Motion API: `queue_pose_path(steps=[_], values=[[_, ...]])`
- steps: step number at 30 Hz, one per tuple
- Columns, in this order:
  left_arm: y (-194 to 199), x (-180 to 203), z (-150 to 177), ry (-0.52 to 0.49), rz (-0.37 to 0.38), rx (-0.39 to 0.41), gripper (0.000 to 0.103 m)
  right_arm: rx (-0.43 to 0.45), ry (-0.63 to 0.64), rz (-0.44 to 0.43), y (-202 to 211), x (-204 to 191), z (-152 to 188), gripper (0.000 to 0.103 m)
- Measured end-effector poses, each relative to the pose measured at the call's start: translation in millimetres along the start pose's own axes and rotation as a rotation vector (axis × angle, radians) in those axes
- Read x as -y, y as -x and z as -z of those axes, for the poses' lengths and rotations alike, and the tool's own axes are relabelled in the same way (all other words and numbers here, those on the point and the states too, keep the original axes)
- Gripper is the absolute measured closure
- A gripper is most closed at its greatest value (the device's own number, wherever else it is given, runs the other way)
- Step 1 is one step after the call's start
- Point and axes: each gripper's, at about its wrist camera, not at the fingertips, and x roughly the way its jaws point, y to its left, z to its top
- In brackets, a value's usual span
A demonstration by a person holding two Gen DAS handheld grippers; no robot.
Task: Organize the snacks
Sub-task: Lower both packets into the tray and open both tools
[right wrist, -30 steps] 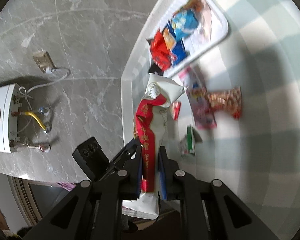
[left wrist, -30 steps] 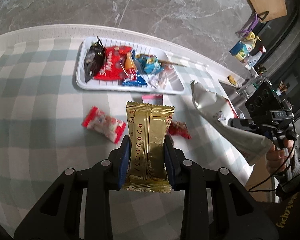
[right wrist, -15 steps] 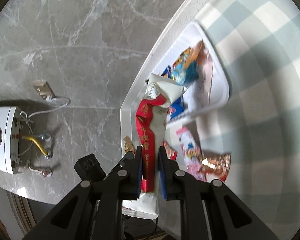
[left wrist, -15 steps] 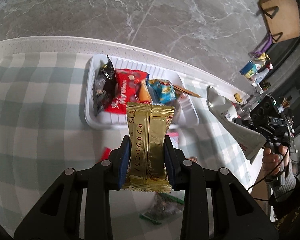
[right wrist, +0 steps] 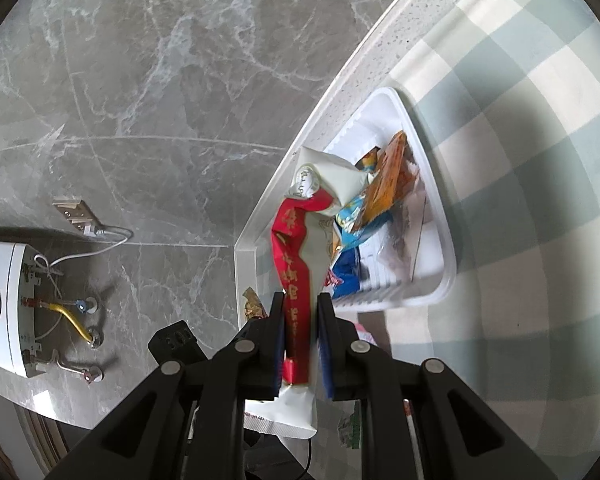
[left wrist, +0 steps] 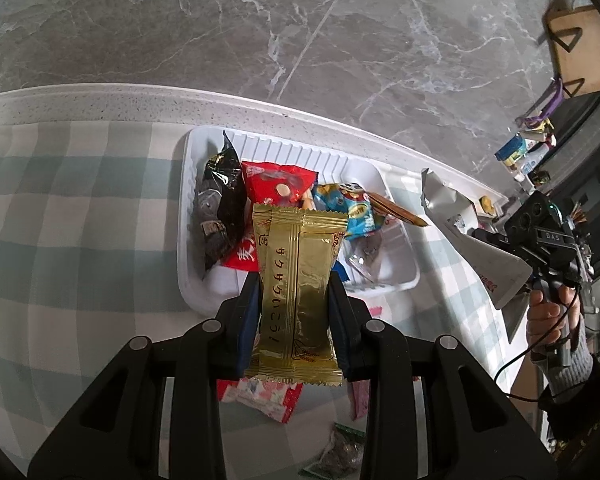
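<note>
The left gripper (left wrist: pixel 296 300) clamps a gold wafer packet (left wrist: pixel 298 296) (above the white tray (left wrist: pixel 188 216)); the right gripper (right wrist: pixel 301 312) pinches a white-and-red packet (right wrist: pixel 300 248).

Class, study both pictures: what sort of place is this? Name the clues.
Probably a home kitchen or dining corner: a table under a checked cloth, a white tray of snacks on it, a marble-look tiled floor, and a white appliance with hoses.

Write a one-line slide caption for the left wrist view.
Left gripper clamps a gold snack packet upright in front of the white tray of mixed snacks on the checked tablecloth.
</note>
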Motion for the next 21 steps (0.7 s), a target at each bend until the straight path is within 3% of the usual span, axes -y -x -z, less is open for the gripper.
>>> queue_pose_path(steps=[21], values=[[-36, -26, -46, 0.025, -0.038, 0.012, 0.074, 0.013, -0.014, 0.045, -32, 12, -44, 0.087]])
